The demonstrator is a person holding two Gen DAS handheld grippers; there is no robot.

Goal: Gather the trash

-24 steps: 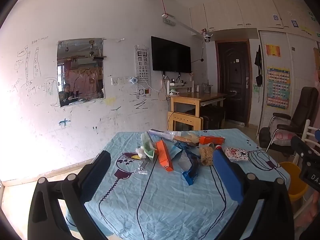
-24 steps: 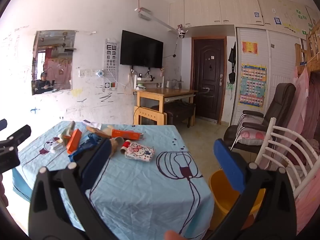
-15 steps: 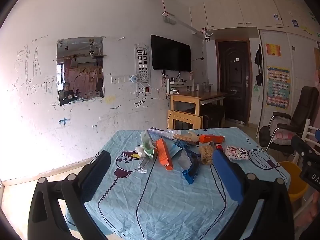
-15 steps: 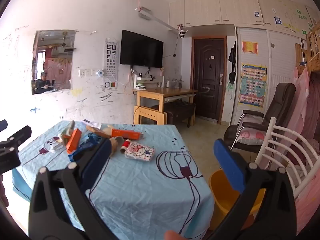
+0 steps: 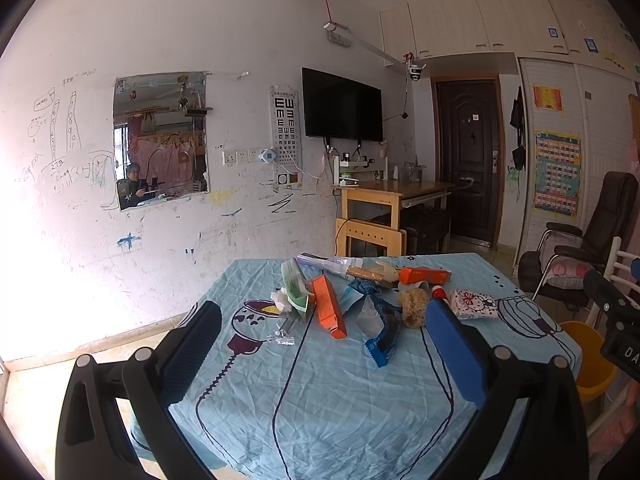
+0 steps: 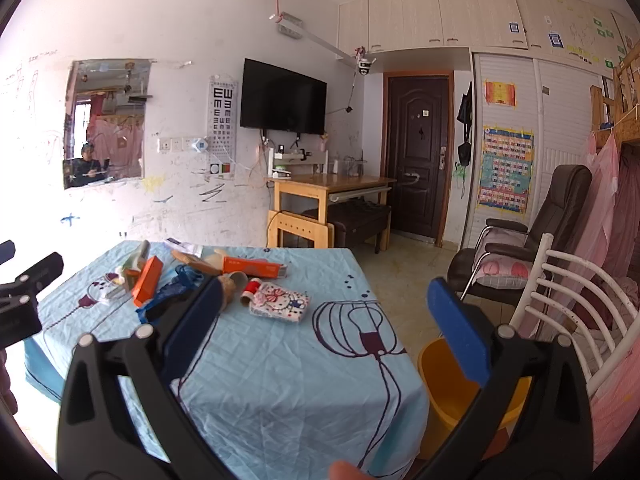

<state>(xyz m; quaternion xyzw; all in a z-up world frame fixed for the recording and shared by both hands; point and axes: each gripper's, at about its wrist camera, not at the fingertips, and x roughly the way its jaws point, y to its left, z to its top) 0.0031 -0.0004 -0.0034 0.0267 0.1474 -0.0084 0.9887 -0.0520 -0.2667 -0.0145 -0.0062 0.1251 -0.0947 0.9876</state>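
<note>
We find both the left gripper (image 5: 320, 344) and right gripper (image 6: 326, 320) spread wide and empty, their flat blue pads matte. The trash (image 5: 360, 300), crumpled wrappers, a rigid orange carton (image 5: 329, 306) and a fibrous brown wad (image 5: 413, 307), lies at frame centre on the creased blue tablecloth (image 5: 340, 400). At lower right of the right view, the round yellow plastic bin (image 6: 448, 396) is partly hidden behind a pad, its contents indiscernible.

— Which colours are seen on the table?
— A pale blue tablecloth (image 5: 360, 392) printed with dark purple line drawings. On it an orange box (image 5: 329, 306), a blue wrapper (image 5: 383, 340), a white pouch (image 6: 280, 304) patterned pink.
— And beside the table?
— A yellow bucket (image 6: 440, 392).
</note>
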